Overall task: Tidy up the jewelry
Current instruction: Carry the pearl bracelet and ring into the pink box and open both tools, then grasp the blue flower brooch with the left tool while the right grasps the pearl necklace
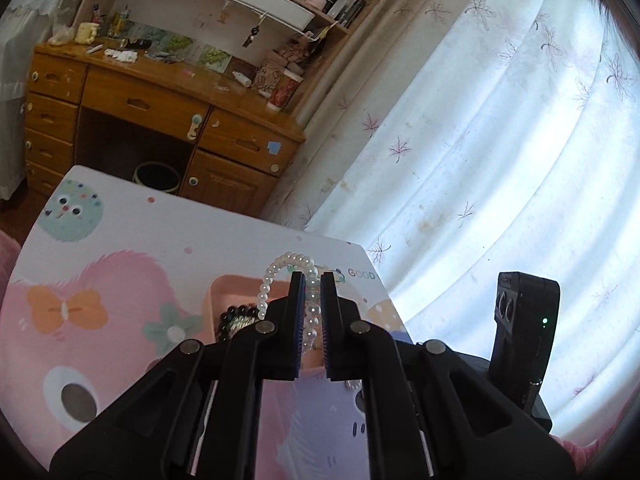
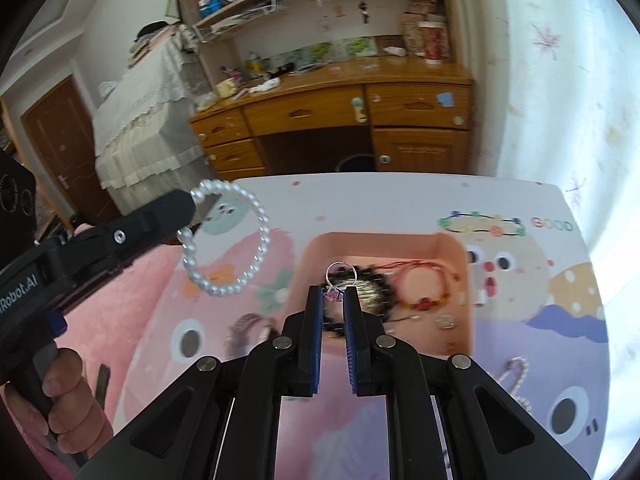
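Observation:
My left gripper is shut on a white pearl bracelet and holds it in the air above the table, left of the pink tray; the bracelet also shows in the right wrist view. My right gripper is shut on a thin silver ring with a pink charm and holds it above the tray. In the tray lie a black bead bracelet, a red cord bracelet and a small coin-like piece.
The table has a pastel cartoon cover. Another pearl piece lies at its right front and a dark strap-like piece left of the tray. A wooden desk stands behind, a curtain to the right.

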The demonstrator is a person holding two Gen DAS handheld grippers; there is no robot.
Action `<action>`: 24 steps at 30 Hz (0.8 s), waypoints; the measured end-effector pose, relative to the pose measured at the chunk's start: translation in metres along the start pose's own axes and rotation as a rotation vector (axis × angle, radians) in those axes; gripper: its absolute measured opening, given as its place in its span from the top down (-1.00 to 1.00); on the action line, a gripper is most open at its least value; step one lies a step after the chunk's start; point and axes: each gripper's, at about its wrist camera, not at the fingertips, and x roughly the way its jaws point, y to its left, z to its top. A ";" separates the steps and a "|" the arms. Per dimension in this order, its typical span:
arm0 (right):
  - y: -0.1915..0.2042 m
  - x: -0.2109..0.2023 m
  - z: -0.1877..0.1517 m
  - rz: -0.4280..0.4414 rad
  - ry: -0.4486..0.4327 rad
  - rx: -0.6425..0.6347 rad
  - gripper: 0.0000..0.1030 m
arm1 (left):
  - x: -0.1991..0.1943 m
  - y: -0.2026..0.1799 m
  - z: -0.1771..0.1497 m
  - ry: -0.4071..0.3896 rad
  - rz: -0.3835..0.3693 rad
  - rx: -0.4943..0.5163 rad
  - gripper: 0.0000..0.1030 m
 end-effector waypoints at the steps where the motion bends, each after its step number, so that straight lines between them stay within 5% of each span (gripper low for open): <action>1: -0.009 0.003 0.001 -0.005 0.003 0.007 0.80 | 0.007 -0.004 0.001 -0.001 -0.001 0.009 0.90; 11: -0.062 0.022 0.002 -0.004 0.038 0.029 0.75 | 0.060 -0.021 0.001 0.033 0.043 0.003 0.90; 13: -0.070 0.028 0.000 -0.011 0.063 0.044 0.02 | 0.072 -0.020 0.000 0.075 0.100 -0.014 0.83; 14: -0.073 0.029 -0.002 -0.017 0.066 0.054 -0.14 | 0.077 -0.018 -0.001 0.101 0.123 -0.020 0.65; 17: -0.083 0.025 -0.008 -0.018 0.046 0.066 -0.19 | 0.085 -0.014 -0.004 0.123 0.187 -0.031 -0.04; 21: -0.094 0.025 -0.018 -0.051 0.065 0.077 -0.39 | 0.082 -0.007 -0.010 0.119 0.244 -0.057 -0.23; 24: -0.109 0.021 -0.028 -0.081 0.068 0.088 -0.57 | 0.080 0.003 -0.020 0.124 0.354 -0.086 -0.23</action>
